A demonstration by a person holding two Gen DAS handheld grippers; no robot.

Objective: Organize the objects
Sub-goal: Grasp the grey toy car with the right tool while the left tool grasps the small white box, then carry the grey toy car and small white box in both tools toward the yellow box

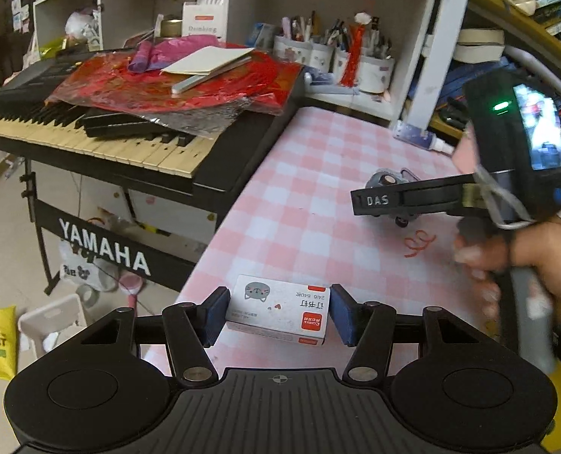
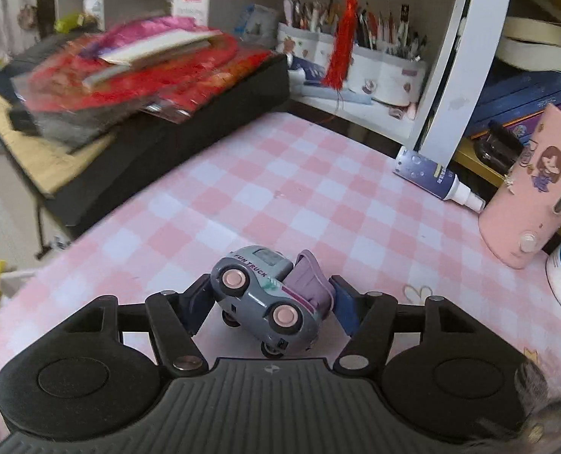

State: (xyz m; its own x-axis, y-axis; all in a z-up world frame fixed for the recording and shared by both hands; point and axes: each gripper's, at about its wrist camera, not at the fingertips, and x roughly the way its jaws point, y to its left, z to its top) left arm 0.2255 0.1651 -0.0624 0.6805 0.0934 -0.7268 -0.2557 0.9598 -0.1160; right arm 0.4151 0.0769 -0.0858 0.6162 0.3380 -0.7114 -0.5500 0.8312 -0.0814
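A: Where does the box [image 1: 278,308] stand?

B: Near the left edge of the worktop [image 1: 318,174], at the near end. It sits between the pads of the left tongs [image 1: 278,312], which press on both short ends, so they are holding it, as far as I can judge.

A: And the risk there?

B: The edge. If the grip is light and the box slips during a lift, I'd expect it to go off the left side to the floor, beside the keyboard [image 1: 91,128].

A: The other side?

B: The right tongs [image 2: 267,304] are narrowed around the truck [image 2: 267,295], toward the middle of the worktop. It is tipped on its side, wheels facing the camera. The right pad touches the purple dump bed; the left pad is hidden behind the cab, so I can't confirm contact there.

A: What goes wrong?

B: The dump bed looks hinged. Squeeze on it and it may fold, and the truck could twist out. Rounded body, poor purchase. Also the bottle [image 2: 437,179] and pink case [image 2: 526,196] stand near the right edge; a wide swing could knock them.
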